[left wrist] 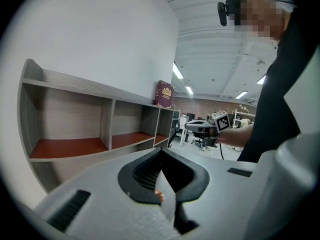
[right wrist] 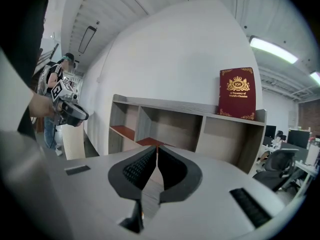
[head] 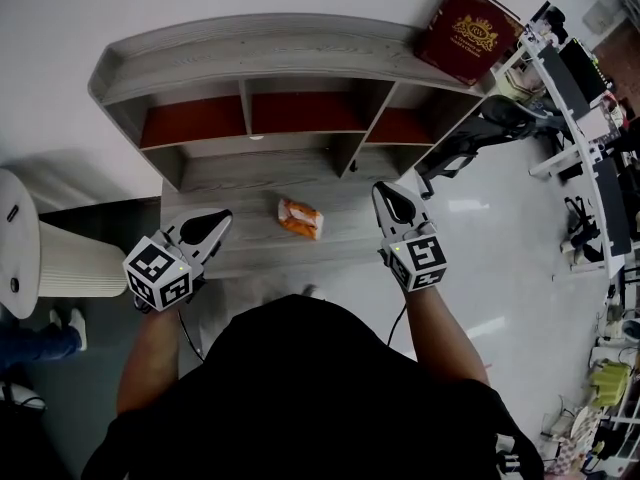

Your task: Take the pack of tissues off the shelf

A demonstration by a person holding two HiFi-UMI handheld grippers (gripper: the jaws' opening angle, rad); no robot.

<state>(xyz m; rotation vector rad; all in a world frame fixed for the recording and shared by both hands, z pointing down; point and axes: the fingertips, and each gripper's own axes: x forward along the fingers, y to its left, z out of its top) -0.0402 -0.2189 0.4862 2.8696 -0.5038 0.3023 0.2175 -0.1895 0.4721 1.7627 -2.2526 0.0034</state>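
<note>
Left claw (head: 215, 222), jaws together and empty, hovered at the shelf unit's low front board (head: 235, 178). Pack of tissues (head: 300, 218) lay on that board, between my claws, clear of the red cubbies (head: 195, 120). Right claw (head: 392, 200): likewise closed, empty. Stage judged ambiguous: pack awaiting a grasp, or lifted down from a cubby.

Left gripper (head: 216, 218) and right gripper (head: 388, 194) hover closed.
</note>
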